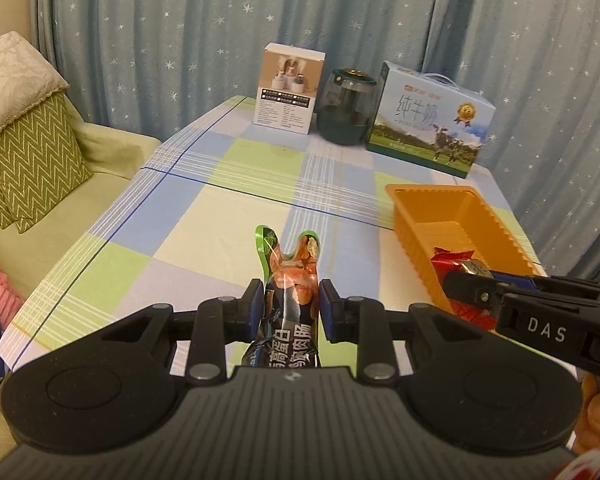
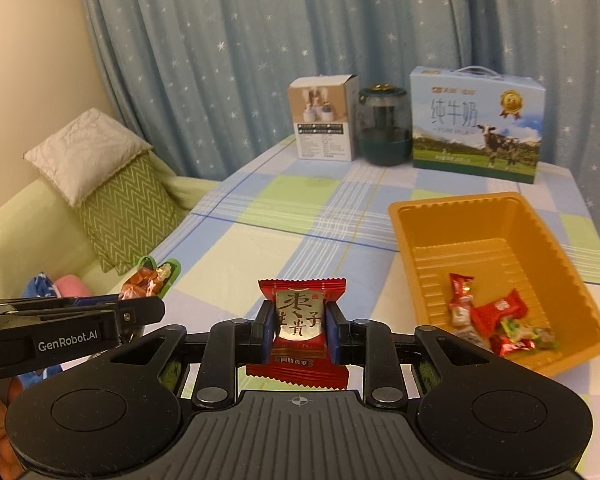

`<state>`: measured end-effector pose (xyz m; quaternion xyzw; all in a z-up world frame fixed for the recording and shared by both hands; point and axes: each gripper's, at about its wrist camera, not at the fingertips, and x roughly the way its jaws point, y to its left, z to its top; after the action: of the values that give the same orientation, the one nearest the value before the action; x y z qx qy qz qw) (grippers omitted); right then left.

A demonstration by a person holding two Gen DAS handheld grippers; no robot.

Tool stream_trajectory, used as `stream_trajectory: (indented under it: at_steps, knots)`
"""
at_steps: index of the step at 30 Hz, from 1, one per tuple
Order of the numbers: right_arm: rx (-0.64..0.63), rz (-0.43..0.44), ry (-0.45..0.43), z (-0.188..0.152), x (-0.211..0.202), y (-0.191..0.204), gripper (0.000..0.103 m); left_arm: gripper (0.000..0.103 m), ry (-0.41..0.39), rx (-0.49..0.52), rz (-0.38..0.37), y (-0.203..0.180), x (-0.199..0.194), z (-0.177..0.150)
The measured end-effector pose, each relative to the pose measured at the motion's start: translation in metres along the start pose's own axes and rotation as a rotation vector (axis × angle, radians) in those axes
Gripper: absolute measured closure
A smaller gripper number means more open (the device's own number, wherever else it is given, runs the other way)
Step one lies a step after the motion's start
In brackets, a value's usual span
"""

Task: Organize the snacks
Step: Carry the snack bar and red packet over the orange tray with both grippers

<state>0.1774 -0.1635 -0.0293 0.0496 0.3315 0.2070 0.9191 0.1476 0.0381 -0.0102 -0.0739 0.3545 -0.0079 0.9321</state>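
Both snacks held clear of the tabletop [image 2: 260,240], one per gripper, presumably so two pieces could go to the orange tray [image 2: 556,216] in a single trip.

Left gripper [image 1: 288,304]: clamped on a green sausage snack [image 1: 288,276], packet pinched at mid-length between the blue pads, forked top sticking out past the fingertips. Narrow grip suited to a slim, soft packet.

Right gripper [image 2: 299,320]: clamped on a red jujube candy [image 2: 299,320], wrapper held flat-face-up by its two side edges, crimped ends free. Held ahead of the tabletop's near edge, left of the tray.

Tray set toward the right edge of the tabletop, open side up; several red wrapped sweets [image 2: 496,316] already lying in its near corner, far half bare. Judged: task partly done, drop-off pending.

Small white box [image 2: 326,116], dark jar [image 2: 384,128] and milk carton [image 2: 476,124] lined along the far edge, well apart from the work area, likely kept out of the way.
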Motion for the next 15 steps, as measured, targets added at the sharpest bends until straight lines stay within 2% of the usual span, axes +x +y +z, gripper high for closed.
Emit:
stream_trajectory:
  at_steps: [15]
  knots:
    - [0.015, -0.046, -0.035, -0.01, -0.051, -0.021, 0.076, 0.077, -0.01, -0.015, -0.046, -0.039, -0.025, -0.005]
